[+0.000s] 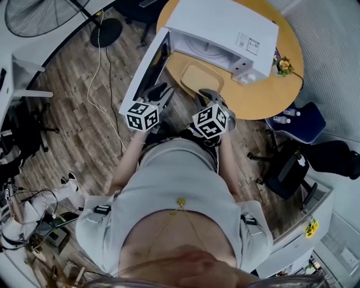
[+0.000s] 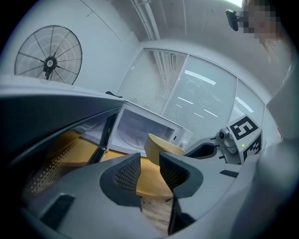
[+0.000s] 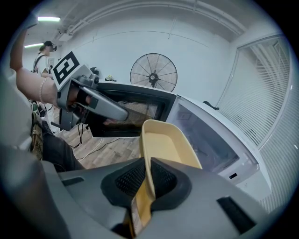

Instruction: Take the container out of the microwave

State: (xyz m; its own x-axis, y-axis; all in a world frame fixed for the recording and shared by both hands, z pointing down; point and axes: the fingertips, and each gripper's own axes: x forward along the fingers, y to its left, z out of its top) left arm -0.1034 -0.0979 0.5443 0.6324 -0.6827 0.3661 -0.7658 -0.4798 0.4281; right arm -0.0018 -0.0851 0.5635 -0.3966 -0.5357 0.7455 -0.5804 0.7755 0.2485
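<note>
A white microwave [image 1: 225,28] stands on a round wooden table [image 1: 264,95] with its door [image 1: 147,70] swung open to the left. The pale yellow container [image 1: 199,79] is outside the cavity, just in front of it over the table. My right gripper [image 1: 206,97] is shut on the container's near rim; in the right gripper view the rim [image 3: 148,158] runs between the pads. My left gripper [image 1: 160,93] hangs beside the door's edge, left of the container, open with nothing between its fingers [image 2: 126,173]. The left gripper view shows the container [image 2: 161,145] ahead, in front of the empty microwave cavity [image 2: 138,130].
A small flower pot [image 1: 284,64] sits on the table right of the microwave. A blue chair [image 1: 295,121] with bottles stands at the right, and a floor fan [image 1: 39,14] at the far left. A white cable [image 1: 104,73] trails over the wooden floor.
</note>
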